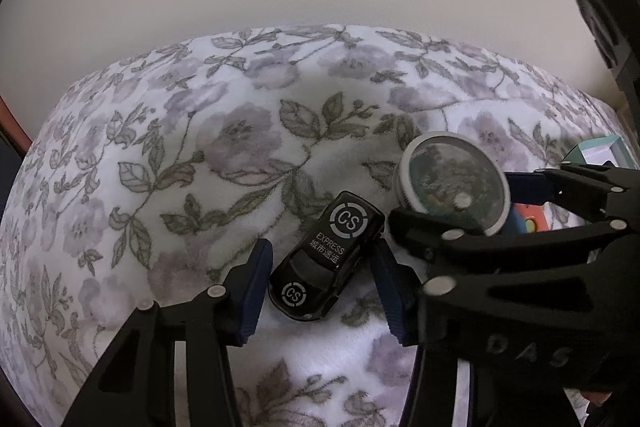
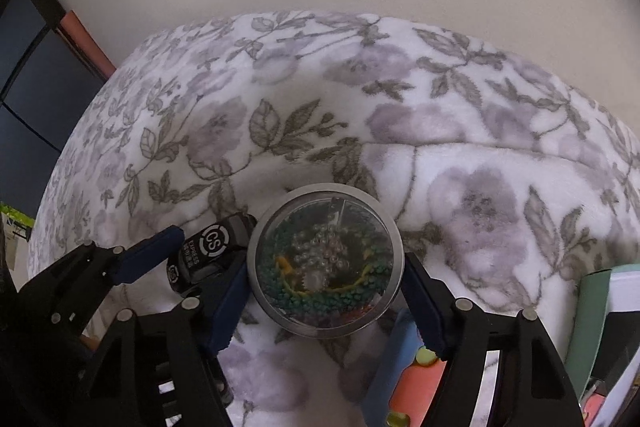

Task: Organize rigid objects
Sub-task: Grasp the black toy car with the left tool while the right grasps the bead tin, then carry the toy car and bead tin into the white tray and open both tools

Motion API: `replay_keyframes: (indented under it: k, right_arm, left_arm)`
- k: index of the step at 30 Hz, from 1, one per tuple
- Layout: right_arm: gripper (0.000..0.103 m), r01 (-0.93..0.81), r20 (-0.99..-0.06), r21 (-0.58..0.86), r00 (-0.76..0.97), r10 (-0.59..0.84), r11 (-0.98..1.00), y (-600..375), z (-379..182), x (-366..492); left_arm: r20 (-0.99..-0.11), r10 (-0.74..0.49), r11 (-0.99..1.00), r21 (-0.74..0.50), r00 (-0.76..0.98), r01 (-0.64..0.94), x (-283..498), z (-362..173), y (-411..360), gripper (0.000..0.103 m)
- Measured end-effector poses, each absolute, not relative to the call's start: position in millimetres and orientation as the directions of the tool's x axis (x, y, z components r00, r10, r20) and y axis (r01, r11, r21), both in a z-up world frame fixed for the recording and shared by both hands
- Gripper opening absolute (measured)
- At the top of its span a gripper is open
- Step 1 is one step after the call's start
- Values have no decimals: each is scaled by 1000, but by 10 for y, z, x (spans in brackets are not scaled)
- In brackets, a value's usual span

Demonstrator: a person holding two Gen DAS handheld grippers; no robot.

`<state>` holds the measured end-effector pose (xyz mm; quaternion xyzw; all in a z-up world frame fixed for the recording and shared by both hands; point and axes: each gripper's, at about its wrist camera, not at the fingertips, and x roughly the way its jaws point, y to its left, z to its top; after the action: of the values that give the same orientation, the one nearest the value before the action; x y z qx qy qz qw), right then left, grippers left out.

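A black toy car (image 1: 324, 263) marked "CS EXPRESS" lies slantwise on the floral blanket (image 1: 180, 147). My left gripper (image 1: 322, 245) is shut on the car, with its blue pads against the car's two sides. Just right of it stands a round tin (image 2: 324, 259) with a clear lid over green and silver beads. My right gripper (image 2: 325, 261) is shut on the tin, one pad on each side of the rim. In the right wrist view the car (image 2: 208, 247) and the left gripper (image 2: 208, 251) sit close against the tin's left. The left wrist view shows the tin (image 1: 452, 183) in the right gripper (image 1: 452, 203).
A blue, orange and yellow toy (image 2: 412, 387) lies under the right gripper's right finger. A green and white box (image 2: 592, 319) stands at the blanket's right edge. Dark furniture (image 2: 32, 87) is at the left and a plain wall behind.
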<state>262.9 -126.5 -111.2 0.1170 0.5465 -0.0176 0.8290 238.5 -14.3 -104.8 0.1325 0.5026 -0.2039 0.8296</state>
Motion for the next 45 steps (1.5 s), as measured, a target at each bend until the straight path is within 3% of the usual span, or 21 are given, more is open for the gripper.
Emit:
replay_keyframes:
  k: [1,13,20,31,45]
  right_arm:
    - [76,165,-909,180,404,100,970,-1297,-1099,2610]
    - [75,224,-894,230,432,115,947,-1590,-848,2243]
    - [75,261,-878,259,465,114,930,-1770,-629,1868]
    - [75,331,-819,336,565,100,882,-2121,-88,1175]
    - [75,506,-822,299,567,-51,809,-2842,-6,386]
  left_arm:
    - [-889,-206,882,12,409,471,2382,-1046,-145,47]
    - [-900,-188,923,-25,393,385,2315,-919,-128,37]
    - [-904,-180,947,-52,389,317,2176,-724,-82,37]
    - [-873,-222,945,-83,434,315,1687,7,-449,37]
    - [-855,-275,918,-98,440,384,1053,346,-1360,37]
